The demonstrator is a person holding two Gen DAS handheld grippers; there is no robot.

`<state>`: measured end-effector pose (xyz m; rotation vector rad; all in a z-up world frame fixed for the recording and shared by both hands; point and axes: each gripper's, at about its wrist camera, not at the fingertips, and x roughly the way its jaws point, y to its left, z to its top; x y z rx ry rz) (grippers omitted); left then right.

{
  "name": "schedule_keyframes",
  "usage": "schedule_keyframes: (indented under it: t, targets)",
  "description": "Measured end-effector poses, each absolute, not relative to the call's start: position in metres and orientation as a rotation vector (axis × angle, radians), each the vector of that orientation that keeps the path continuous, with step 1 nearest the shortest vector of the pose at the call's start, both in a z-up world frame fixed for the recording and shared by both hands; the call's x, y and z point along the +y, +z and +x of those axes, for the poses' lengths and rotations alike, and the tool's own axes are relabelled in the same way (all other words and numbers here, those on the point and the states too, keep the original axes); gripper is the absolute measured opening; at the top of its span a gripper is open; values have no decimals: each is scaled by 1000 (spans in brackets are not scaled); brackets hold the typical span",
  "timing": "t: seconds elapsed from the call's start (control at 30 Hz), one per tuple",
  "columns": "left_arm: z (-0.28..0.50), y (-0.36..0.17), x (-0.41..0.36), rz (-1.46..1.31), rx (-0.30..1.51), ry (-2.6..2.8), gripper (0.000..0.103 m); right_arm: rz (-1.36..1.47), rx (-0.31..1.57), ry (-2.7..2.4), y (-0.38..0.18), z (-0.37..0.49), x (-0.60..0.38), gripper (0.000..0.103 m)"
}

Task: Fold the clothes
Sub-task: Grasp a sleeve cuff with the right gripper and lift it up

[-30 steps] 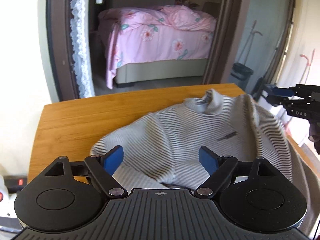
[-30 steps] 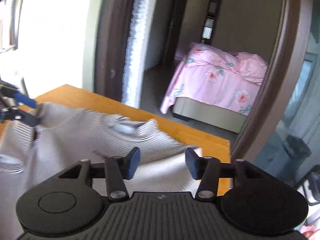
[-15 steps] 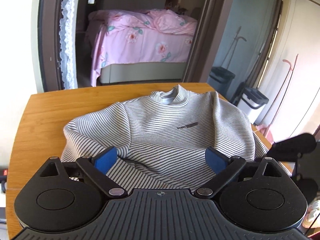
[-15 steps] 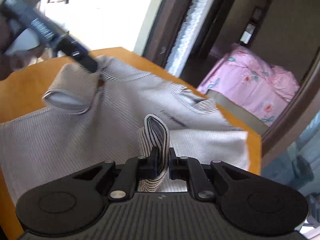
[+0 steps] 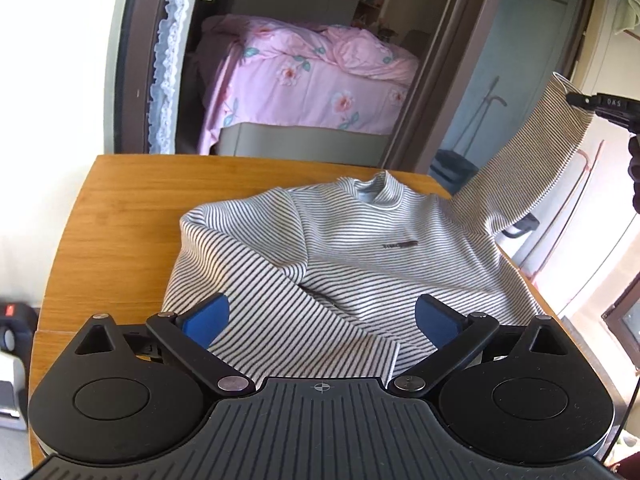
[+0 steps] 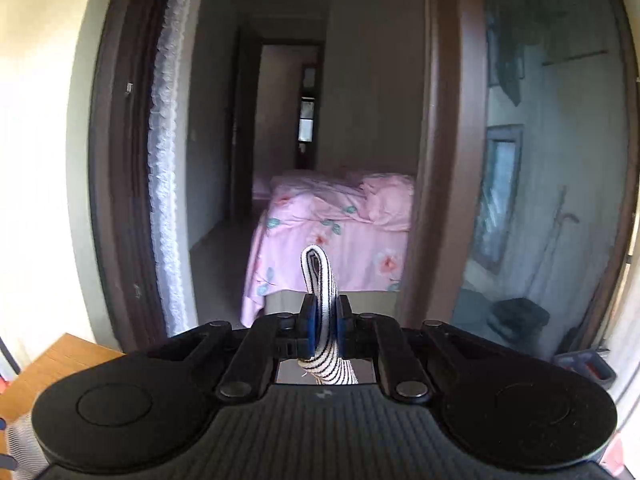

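A grey-and-white striped sweater (image 5: 360,248) lies front up on the wooden table (image 5: 120,208), collar toward the far edge. Its left sleeve is folded across the chest. My left gripper (image 5: 322,314) hovers over the near hem, its jaws opening wide, and the blue pads touch nothing. The right sleeve (image 5: 532,160) is lifted off the table, up and to the right. My right gripper (image 5: 576,100) holds that sleeve by the end. In the right wrist view, that gripper (image 6: 325,316) is shut on the striped cuff (image 6: 318,268), which loops up between the pads.
Behind the table a doorway with a lace curtain (image 5: 164,72) leads to a bed with pink floral bedding (image 5: 312,92). A dark bin (image 5: 456,164) stands beyond the table's far right corner. A device with a red light (image 5: 10,312) sits left of the table.
My right gripper closed on the sleeve cuff and rose, pulling the right sleeve off the table. My left gripper's jaws spread wider and it shifted over the near hem.
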<state>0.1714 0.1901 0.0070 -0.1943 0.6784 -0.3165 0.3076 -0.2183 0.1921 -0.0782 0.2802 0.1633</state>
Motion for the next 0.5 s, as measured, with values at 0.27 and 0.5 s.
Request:
schedule_keyframes:
  t: [0.27,0.5]
  targets:
    - [156,7,204,-181,672,-307,103,-118,333,336,168,337,-125,9]
    - [153,1,221,-214,680,-284,103,-153,385,379,144,343,-78,10]
